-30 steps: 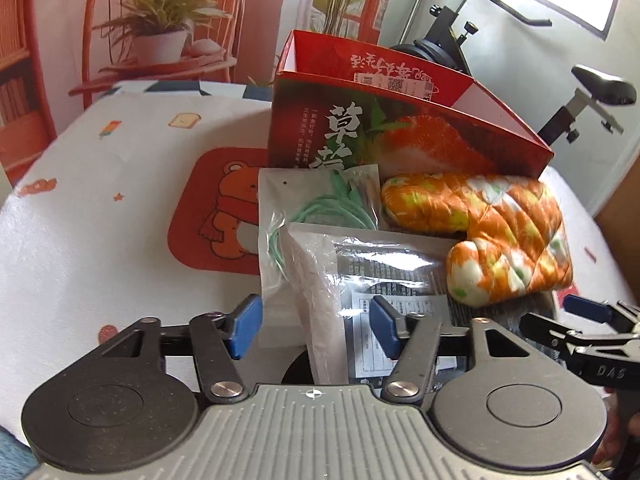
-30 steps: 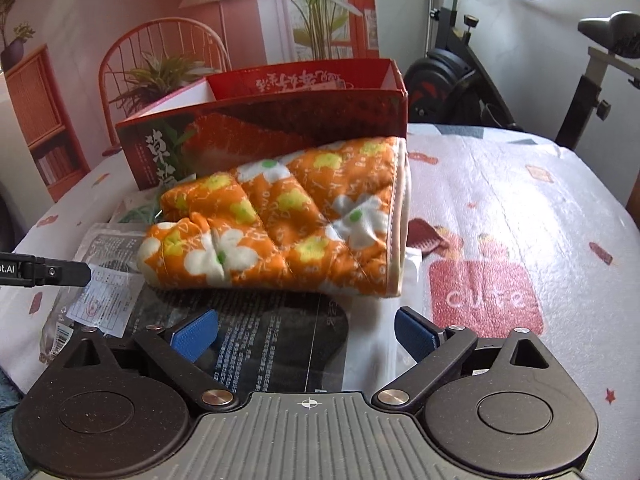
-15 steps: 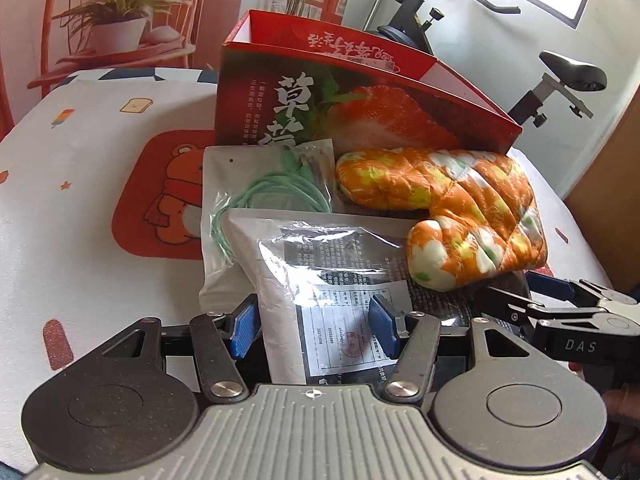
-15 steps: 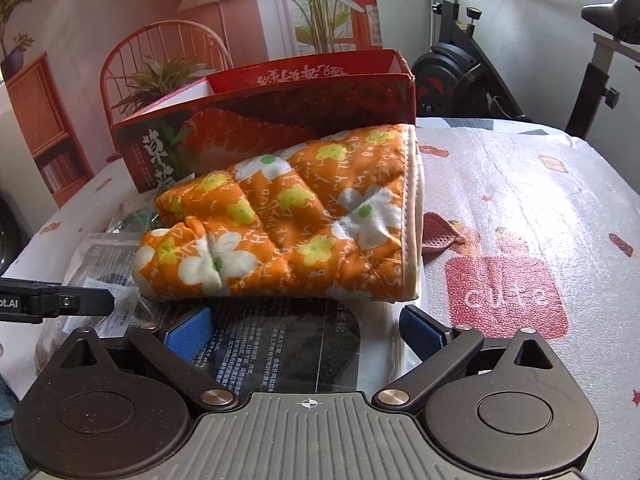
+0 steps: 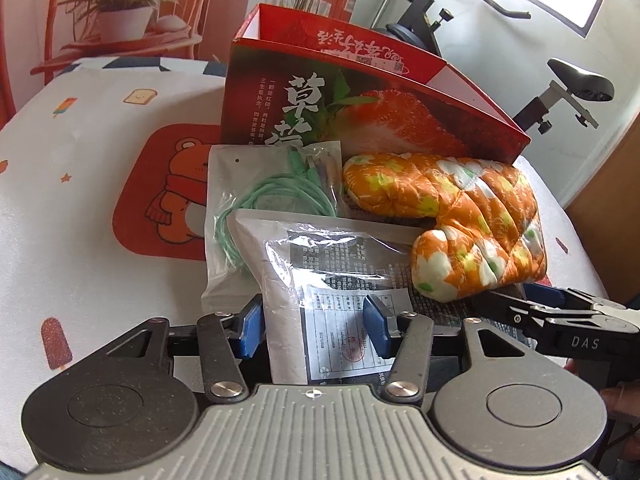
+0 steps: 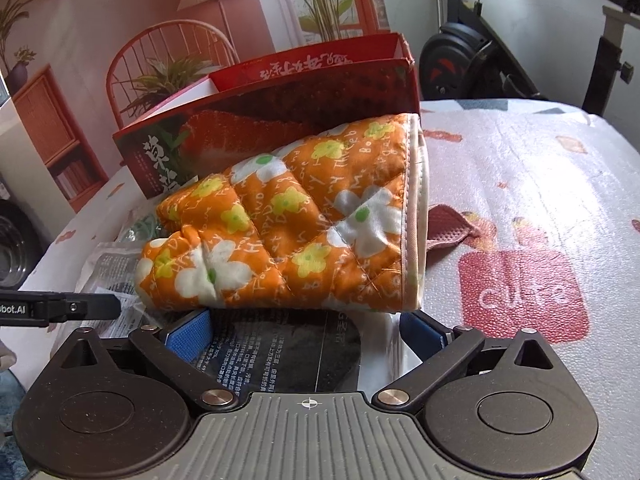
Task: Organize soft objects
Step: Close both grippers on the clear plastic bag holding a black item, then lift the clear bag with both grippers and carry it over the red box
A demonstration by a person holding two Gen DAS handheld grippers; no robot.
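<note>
Red strawberry box, Chinese print; one orange mitt; "cute" on tablecloth. Left gripper closing around printed pouch; right gripper jaws apart.

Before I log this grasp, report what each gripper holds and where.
Nothing held yet. The left gripper has just been closing astride the near end of the clear packet, unclamped; the right gripper stands open before the mitten.

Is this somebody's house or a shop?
Most likely a home: an exercise bike stands behind the table, which wears a cartoon-print cloth, and an oven mitt lies on it by a strawberry box.
</note>
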